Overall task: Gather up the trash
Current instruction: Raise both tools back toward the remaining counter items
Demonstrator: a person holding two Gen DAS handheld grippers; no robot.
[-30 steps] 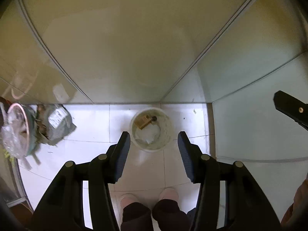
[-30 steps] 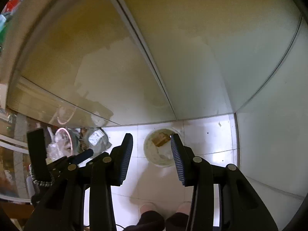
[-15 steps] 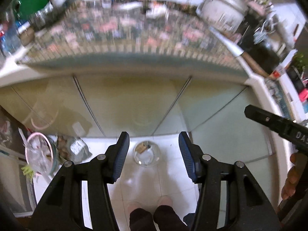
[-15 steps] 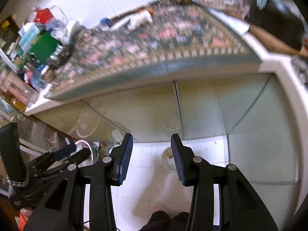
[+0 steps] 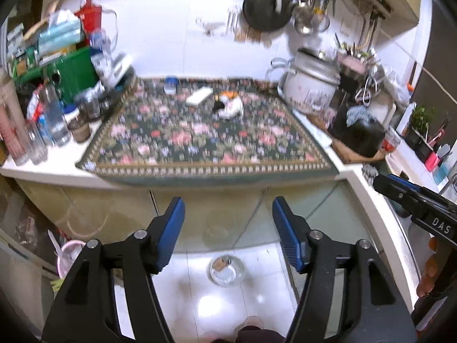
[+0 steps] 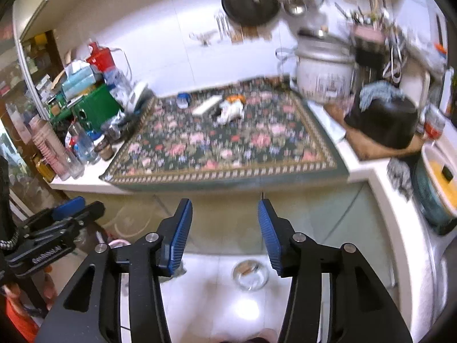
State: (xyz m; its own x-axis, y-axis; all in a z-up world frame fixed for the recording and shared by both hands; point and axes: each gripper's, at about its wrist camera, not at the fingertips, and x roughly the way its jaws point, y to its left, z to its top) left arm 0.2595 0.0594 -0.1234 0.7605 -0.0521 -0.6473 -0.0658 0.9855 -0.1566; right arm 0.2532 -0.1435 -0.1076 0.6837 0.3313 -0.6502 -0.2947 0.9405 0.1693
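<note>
Two empty grippers are what I'm working with. The left gripper (image 5: 228, 214) stands fairly wide and the right gripper (image 6: 225, 217) narrower; both jaws have just been opening, with nothing between them.

My landmark is the dark floral-patterned cloth mat (image 5: 205, 140) spread over the white counter (image 5: 42, 168). Toward the back of that mat lies a crumpled white-and-orange wrapper (image 5: 230, 104), with a flat white rectangular piece (image 5: 199, 96) just beside it; blur leaves me unsure whether that piece is a box or a strip of card. Below the mat's front edge, down on the white tiled floor, sits a small round white bin (image 5: 227, 270) already holding scraps.

I'd judge the step in hand to be reaching for the next piece. To do it well, I would bring one gripper in over the mat's front edge, come down on the wrapper from above, and close only once both pads flank the crumple, so the cloth isn't dragged along.

Beyond the mat's right edge stands a white rice cooker (image 5: 310, 85); off its left edge, bottles and a green box crowd the counter.
</note>
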